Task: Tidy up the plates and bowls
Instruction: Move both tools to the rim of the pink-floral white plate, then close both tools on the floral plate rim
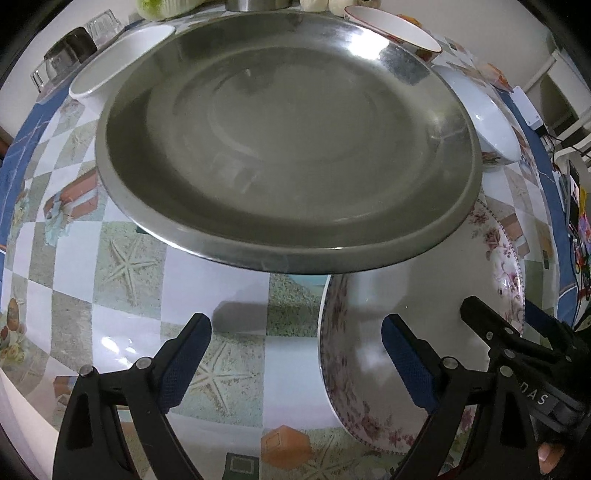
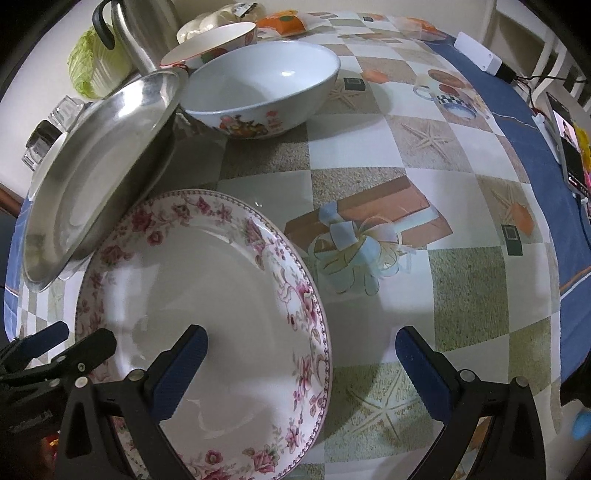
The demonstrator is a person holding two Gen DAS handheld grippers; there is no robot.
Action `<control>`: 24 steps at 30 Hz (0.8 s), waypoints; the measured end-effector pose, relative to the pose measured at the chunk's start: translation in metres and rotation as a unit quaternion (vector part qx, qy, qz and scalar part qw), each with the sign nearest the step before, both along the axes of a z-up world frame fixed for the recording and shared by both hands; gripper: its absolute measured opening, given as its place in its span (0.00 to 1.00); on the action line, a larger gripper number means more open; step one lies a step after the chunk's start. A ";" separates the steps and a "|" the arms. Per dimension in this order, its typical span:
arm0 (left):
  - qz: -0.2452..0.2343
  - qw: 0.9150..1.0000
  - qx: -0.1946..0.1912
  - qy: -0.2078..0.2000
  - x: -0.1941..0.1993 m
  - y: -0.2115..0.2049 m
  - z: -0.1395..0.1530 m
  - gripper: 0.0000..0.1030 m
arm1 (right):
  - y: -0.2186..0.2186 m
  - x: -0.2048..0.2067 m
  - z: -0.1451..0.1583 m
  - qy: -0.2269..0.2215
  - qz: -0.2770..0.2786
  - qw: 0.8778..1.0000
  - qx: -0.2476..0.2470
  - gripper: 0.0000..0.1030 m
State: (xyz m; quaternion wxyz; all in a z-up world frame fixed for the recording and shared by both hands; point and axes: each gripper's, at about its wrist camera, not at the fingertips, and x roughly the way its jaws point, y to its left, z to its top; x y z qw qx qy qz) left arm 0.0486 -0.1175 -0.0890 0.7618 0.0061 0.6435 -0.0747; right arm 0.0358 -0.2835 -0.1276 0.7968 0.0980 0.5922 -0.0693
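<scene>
Left gripper [image 1: 295, 365]: seen from the left wrist, jaws spread wide and holding nothing; one blue pad hangs over the tablecloth, the other over the floral plate.
Floral plate [image 1: 491, 266]: white with pink flowers round the rim, lying flat at lower right, its far edge tucked under the steel plate.
Steel plate [image 1: 288, 147]: large, round and dull grey, filling the middle of the view; its near rim overhangs the floral plate.
White bowl [image 1: 487, 122]: just beyond the steel plate's right rim; a red-rimmed bowl [image 1: 395, 27] sits further back, and a white dish [image 1: 118, 59] at far left.
Right gripper [image 2: 301, 365]: seen from the right wrist, jaws equally wide and empty; the left pad is over the floral plate [image 2: 207, 295], the right pad over the tablecloth [image 2: 461, 288].
Steel plate, right view [image 2: 99, 177]: tilted, leaning onto the floral plate's far rim.
White bowl, right view [image 2: 262, 85]: deep, with a fruit print outside, touching the steel plate's far edge.
Likely step: gripping the floral plate.
Doing it well: probably close on the plate's free near rim and draw it out slowly, so the steel plate settles rather than clatters.
</scene>
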 end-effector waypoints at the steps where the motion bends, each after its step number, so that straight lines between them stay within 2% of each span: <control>1: 0.000 1.000 0.001 0.001 0.002 0.000 -0.001 0.91 | 0.001 0.000 0.002 0.000 -0.001 1.000 0.000 1.00; 8: 0.005 1.000 0.006 0.003 0.014 0.004 -0.019 0.91 | -0.006 0.005 0.002 -0.007 -0.012 1.000 0.008 0.99; 11: 0.010 1.000 0.000 0.001 0.016 0.006 -0.019 0.91 | -0.012 0.006 0.005 -0.023 -0.019 0.999 0.028 0.95; 13: 0.014 1.000 -0.007 -0.003 0.019 0.008 -0.018 0.85 | -0.015 0.006 0.008 -0.031 -0.024 0.998 0.042 0.89; 20: 0.024 1.000 -0.016 -0.012 0.021 0.018 -0.015 0.65 | -0.026 0.007 0.011 -0.041 -0.036 0.997 0.061 0.80; 24: 0.016 1.000 -0.023 -0.012 0.022 0.020 -0.011 0.58 | -0.034 0.005 0.013 -0.051 -0.041 0.994 0.084 0.64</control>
